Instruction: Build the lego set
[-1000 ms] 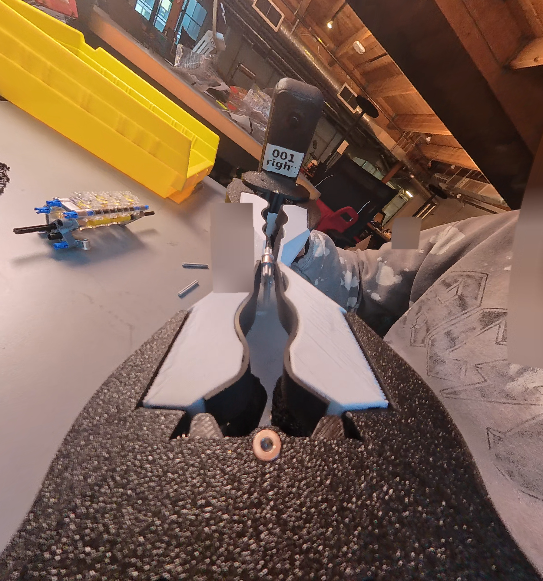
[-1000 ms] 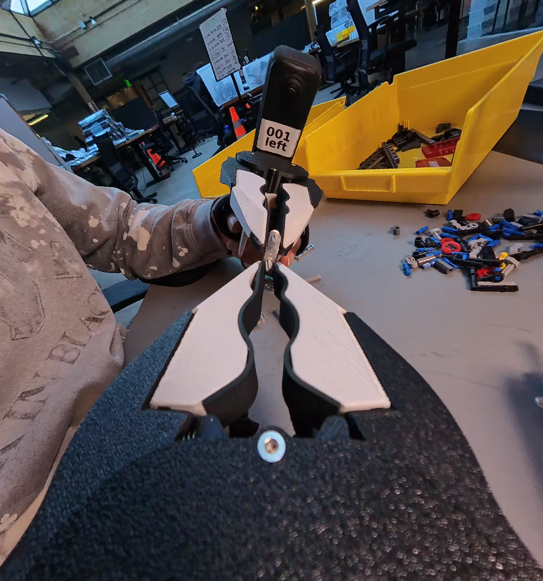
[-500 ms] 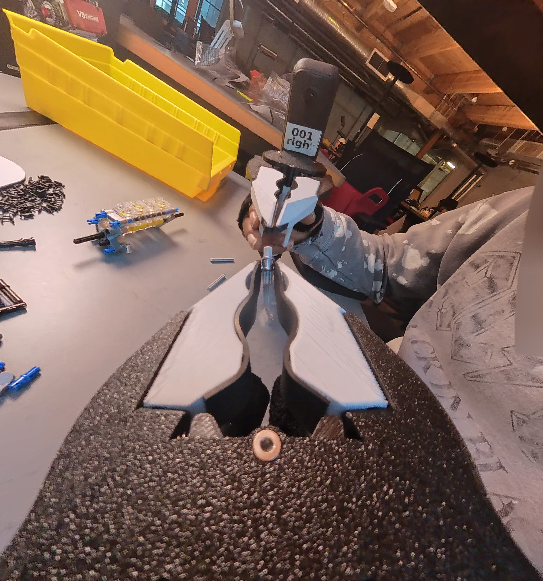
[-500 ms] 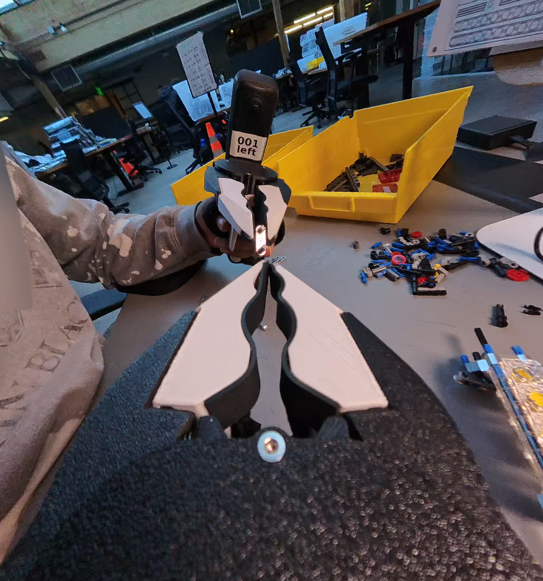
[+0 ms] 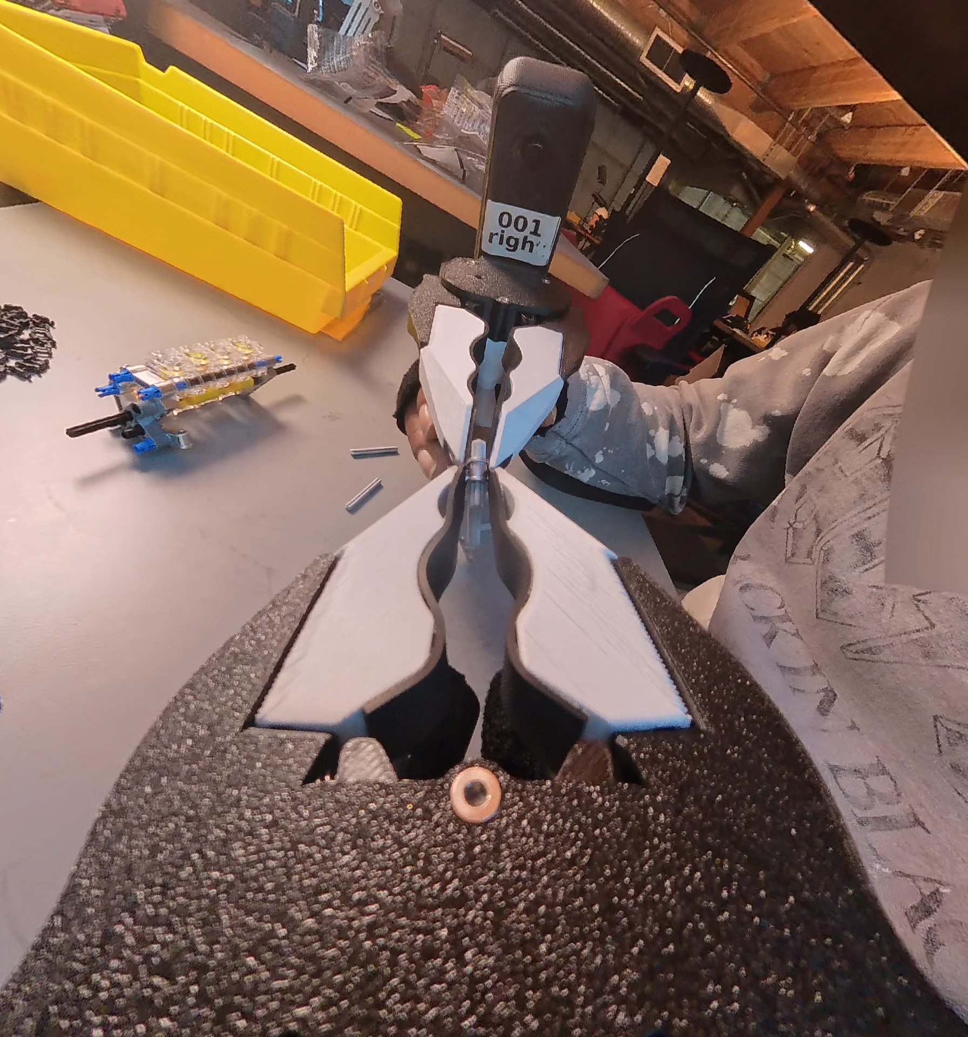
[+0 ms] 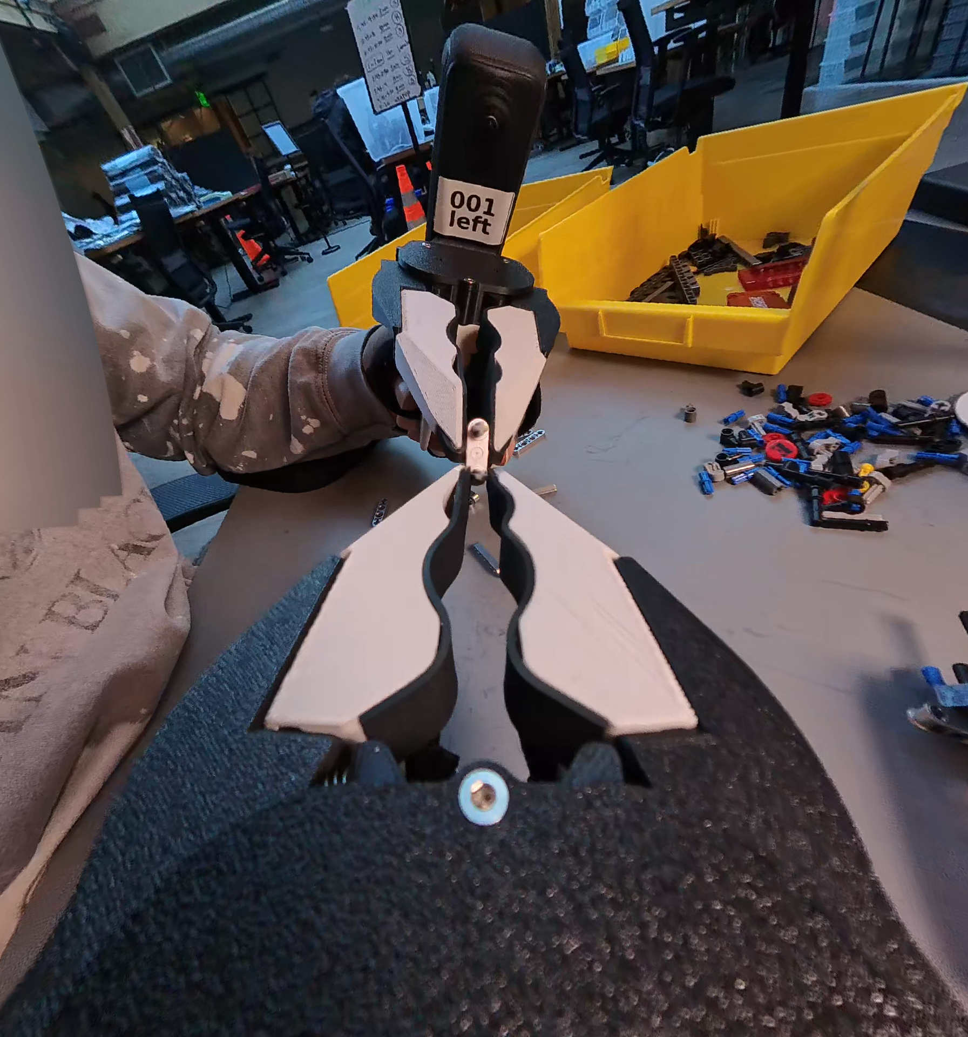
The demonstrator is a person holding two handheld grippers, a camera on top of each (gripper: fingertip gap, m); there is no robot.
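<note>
In the left wrist view my left gripper is shut on a small light-grey slotted piece that lies along the gap between its fingers. My right gripper faces it tip to tip and meets the piece's far end. In the right wrist view my right gripper is closed around the near end of the same grey piece. The left gripper pinches that piece from above. Both are held above the grey table, by hands in a paint-spotted grey sleeve.
Yellow bins stand at the back; one holds black and red parts. A small model with blue pins and two grey axles lie on the table. A heap of mixed parts lies right. My two grippers' fingertips are within a few centimetres of each other.
The two grippers have come together again: half a second ago their tips were apart, now the right tips meet the end of the piece in the left gripper.
</note>
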